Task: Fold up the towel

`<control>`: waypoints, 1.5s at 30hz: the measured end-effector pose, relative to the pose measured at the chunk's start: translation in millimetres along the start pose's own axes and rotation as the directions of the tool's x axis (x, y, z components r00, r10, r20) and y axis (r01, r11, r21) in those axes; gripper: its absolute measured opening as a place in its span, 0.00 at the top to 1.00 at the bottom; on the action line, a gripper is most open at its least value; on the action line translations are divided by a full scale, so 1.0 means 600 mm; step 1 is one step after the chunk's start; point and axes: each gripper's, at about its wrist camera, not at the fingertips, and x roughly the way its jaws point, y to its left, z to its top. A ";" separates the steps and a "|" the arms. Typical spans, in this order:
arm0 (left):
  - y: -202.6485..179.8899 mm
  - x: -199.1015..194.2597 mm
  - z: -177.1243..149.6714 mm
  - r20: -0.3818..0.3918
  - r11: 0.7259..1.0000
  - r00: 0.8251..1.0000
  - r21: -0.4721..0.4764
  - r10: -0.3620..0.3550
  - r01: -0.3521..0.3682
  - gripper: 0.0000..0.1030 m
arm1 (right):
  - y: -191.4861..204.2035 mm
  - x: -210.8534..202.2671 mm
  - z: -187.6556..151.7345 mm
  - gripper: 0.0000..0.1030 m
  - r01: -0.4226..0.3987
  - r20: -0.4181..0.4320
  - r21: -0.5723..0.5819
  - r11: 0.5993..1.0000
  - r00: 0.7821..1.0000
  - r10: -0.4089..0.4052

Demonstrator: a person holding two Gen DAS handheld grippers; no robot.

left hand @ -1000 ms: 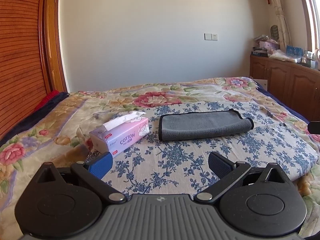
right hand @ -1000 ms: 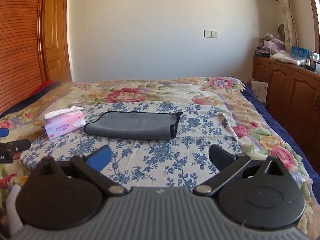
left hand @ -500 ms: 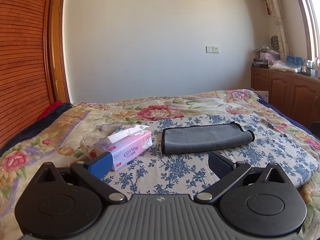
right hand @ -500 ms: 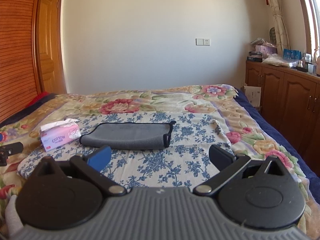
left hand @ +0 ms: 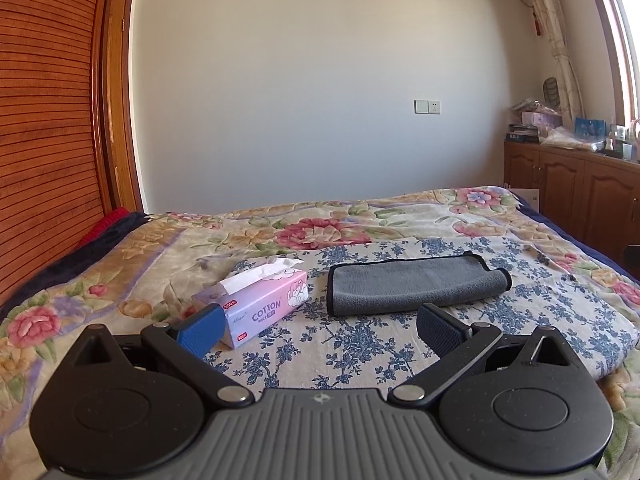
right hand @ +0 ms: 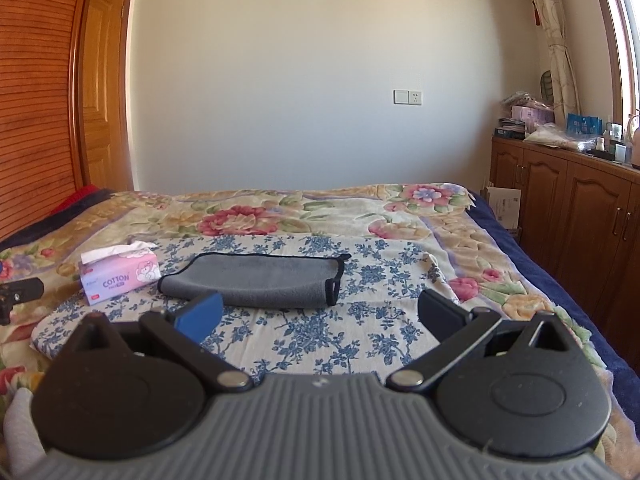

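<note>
A grey towel with black trim (left hand: pixel 416 285) lies folded over on a blue-flowered cloth (left hand: pixel 360 344) on the bed; it also shows in the right wrist view (right hand: pixel 260 280). My left gripper (left hand: pixel 318 330) is open and empty, held back from the towel, above the near part of the cloth. My right gripper (right hand: pixel 318 316) is open and empty, also short of the towel. A part of the left gripper (right hand: pixel 18 294) shows at the left edge of the right wrist view.
A pink tissue box (left hand: pixel 256 302) stands just left of the towel, also seen in the right wrist view (right hand: pixel 118 276). A wooden wardrobe (left hand: pixel 48 140) is at the left. Wooden cabinets (right hand: pixel 568 216) with clutter on top run along the right of the bed.
Both grippers have drawn back and tilted upward, so the towel and tissue box sit lower and smaller in each view. Both stay open. The towel has not moved.
</note>
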 end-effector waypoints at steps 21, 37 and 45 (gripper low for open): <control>0.002 -0.001 0.001 0.008 1.000 1.000 -0.004 0.000 0.000 0.00 | 0.000 -0.001 0.000 0.00 0.001 0.004 -0.003 1.000 1.000 -0.001; 0.002 -0.002 0.004 0.012 1.000 1.000 -0.006 0.003 -0.003 0.00 | -0.002 -0.003 0.001 0.00 0.003 0.008 0.000 1.000 1.000 -0.003; 0.002 -0.003 0.003 0.013 1.000 1.000 -0.006 0.003 -0.003 0.00 | -0.002 -0.004 0.000 0.00 0.004 0.009 0.000 1.000 1.000 -0.004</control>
